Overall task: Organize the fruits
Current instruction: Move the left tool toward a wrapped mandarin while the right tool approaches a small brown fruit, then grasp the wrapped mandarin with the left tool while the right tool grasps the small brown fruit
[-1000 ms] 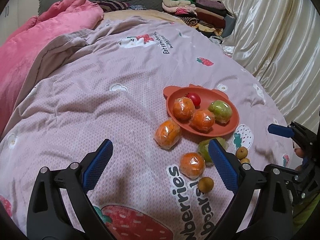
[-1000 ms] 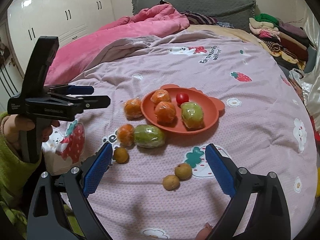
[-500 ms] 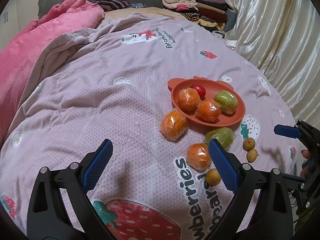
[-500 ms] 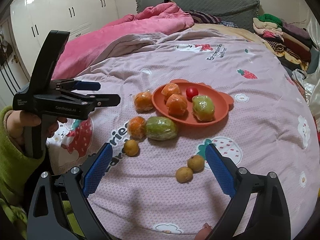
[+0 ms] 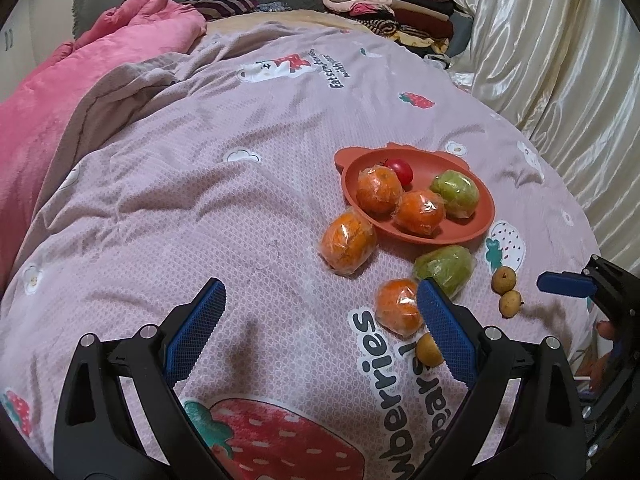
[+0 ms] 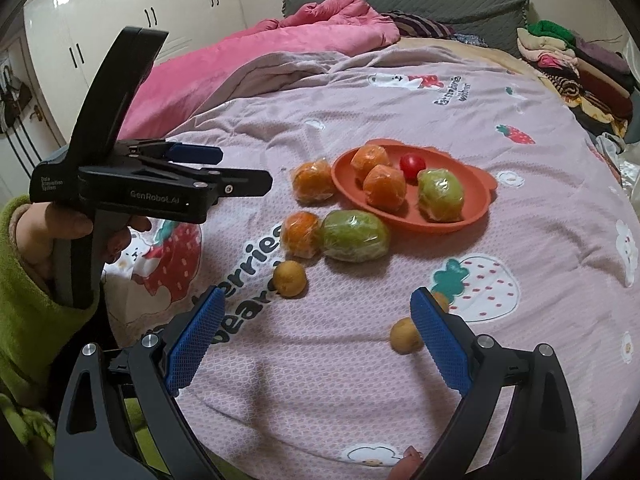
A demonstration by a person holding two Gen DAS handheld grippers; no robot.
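An orange-red plate (image 5: 474,235) (image 6: 478,216) on the bed holds two wrapped oranges (image 5: 378,189), a cherry tomato (image 5: 401,171) and a wrapped green fruit (image 5: 456,194). Beside it lie two more wrapped oranges (image 5: 348,242) (image 5: 396,307), another green fruit (image 5: 444,266) (image 6: 355,236) and three small brown fruits (image 6: 290,278) (image 6: 404,336) (image 5: 503,280). My left gripper (image 5: 320,288) (image 6: 244,168) hovers open and empty to the left of the loose fruit. My right gripper (image 6: 318,298) is open and empty, with its right finger beside two of the brown fruits.
A pink quilt (image 5: 80,92) is bunched at the bed's far left. Folded clothes (image 5: 384,0) are stacked at the head, and a cream curtain (image 5: 560,60) hangs along the right side. A hand in a green sleeve (image 6: 32,320) holds the left gripper.
The right gripper has shifted left and closer, so the two small brown fruits now lie by its right finger. The left view has drifted slightly. Both stay open.
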